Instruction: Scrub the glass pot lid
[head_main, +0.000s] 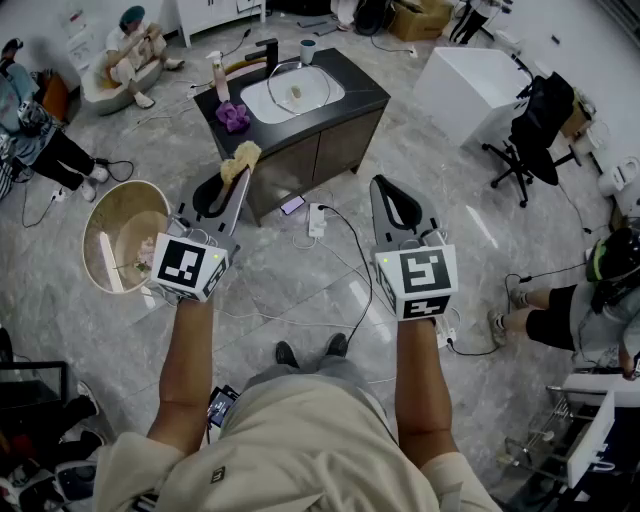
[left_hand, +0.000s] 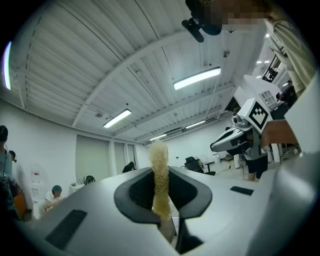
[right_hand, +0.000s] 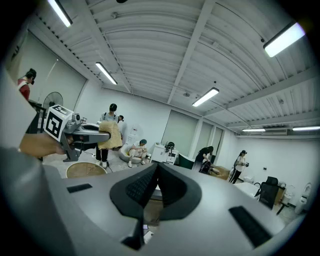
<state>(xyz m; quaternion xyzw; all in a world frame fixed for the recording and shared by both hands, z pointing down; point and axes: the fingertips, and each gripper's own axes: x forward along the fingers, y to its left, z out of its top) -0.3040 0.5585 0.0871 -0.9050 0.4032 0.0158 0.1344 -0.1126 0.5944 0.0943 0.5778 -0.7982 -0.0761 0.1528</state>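
Note:
The glass pot lid lies in the white sink of a dark counter island, far ahead of both grippers. My left gripper is shut on a yellowish loofah scrubber, held in the air over the floor, short of the counter. In the left gripper view the loofah stands up between the closed jaws of the left gripper. My right gripper is level with it, to the right. In its own view the right gripper is shut with nothing in it.
On the counter stand a spray bottle, a purple scrubber, a black faucet and a cup. A round wicker basket sits on the floor at left. Cables and a power strip lie ahead. An office chair and people stand around.

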